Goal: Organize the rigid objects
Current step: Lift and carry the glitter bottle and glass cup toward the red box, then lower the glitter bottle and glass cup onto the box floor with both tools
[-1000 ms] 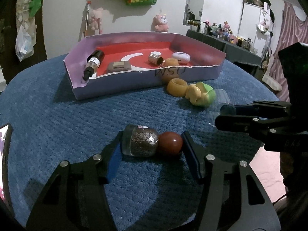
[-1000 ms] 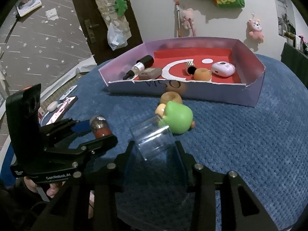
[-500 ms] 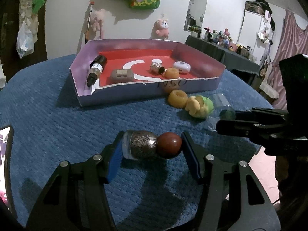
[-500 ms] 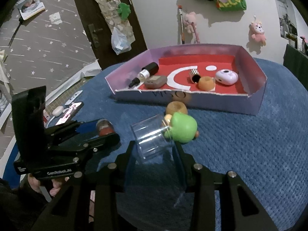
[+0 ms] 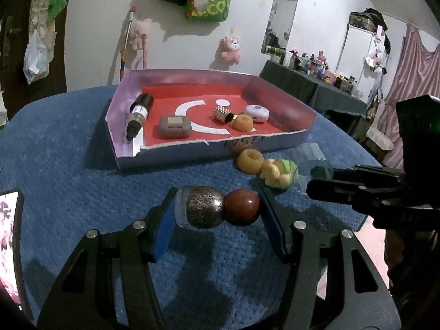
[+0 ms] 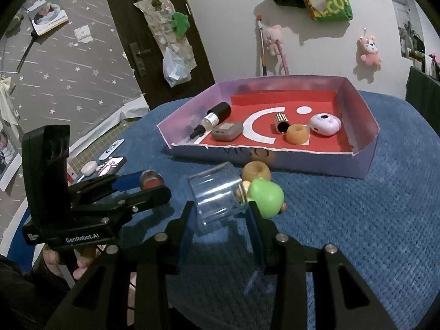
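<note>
My left gripper (image 5: 217, 211) is shut on a glitter bottle with a red round cap (image 5: 217, 209), held lengthwise above the blue cloth; it also shows in the right wrist view (image 6: 150, 183). My right gripper (image 6: 222, 211) is shut on a clear plastic cup (image 6: 216, 195), lifted off the cloth; the cup shows in the left wrist view (image 5: 309, 155). A purple cardboard tray (image 5: 192, 151) with a red floor holds a dropper bottle (image 5: 139, 114), a grey case (image 5: 174, 126), a gold cap (image 5: 221, 113), an orange ring (image 5: 243, 122) and a white pod (image 5: 257, 112).
An orange ring (image 5: 249, 161) and a green-and-yellow duck toy (image 5: 279, 172) lie on the blue cloth just before the tray. A phone (image 5: 9, 236) lies at the table's left edge. The table edge drops off at right.
Both grippers have risen off the cloth with their objects: the left with the glitter bottle, the right with the clear cup. The tray looks closer.
</note>
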The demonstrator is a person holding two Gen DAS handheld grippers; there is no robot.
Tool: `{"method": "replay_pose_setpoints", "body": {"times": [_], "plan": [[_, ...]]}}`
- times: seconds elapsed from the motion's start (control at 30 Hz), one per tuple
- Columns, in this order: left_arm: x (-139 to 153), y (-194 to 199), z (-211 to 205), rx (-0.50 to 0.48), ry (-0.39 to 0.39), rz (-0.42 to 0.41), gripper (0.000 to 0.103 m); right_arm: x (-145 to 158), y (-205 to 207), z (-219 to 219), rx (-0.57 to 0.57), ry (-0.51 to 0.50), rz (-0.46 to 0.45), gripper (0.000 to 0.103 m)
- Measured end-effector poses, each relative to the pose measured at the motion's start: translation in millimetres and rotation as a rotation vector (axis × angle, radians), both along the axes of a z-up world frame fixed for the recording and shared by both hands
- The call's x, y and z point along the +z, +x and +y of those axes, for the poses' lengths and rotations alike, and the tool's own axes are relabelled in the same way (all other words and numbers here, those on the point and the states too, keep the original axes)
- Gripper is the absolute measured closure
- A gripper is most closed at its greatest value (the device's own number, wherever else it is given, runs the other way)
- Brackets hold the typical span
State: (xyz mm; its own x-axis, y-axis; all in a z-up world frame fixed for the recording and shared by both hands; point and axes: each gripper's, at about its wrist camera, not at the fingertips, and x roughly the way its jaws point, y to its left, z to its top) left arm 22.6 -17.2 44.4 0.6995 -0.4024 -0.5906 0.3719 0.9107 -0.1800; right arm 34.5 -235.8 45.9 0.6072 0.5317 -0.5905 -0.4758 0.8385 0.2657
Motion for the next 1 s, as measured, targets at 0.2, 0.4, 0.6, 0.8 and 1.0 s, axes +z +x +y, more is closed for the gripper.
{"method": "replay_pose_setpoints", "body": {"times": [0.2,0.4,0.6,0.8,1.0], "plan": [[6.1,8.4,-1.1,0.002,-0.006,0.003,0.047,6.4,3.3,-2.9,-0.001,0.015,-0.010,0.064],[14.9,18.4,-4.4,0.005,-0.008,-0.003,0.047,14.0,12.3,-7.2,-0.010,0.024,-0.018,0.064],[24.0,32.9,-7.6,0.012,-0.010,0.003,0.047,21.9,24.4,-14.2,-0.023,0.033,-0.018,0.064],[29.3,48.5,-10.6,0.017,-0.012,0.020,0.047,29.0,36.6,-17.9,-0.026,0.032,-0.017,0.064],[34.2,61.8,-13.3,0.019,-0.006,0.028,0.047,33.8,51.6,-21.1,-0.024,0.039,-0.004,0.064]]}}
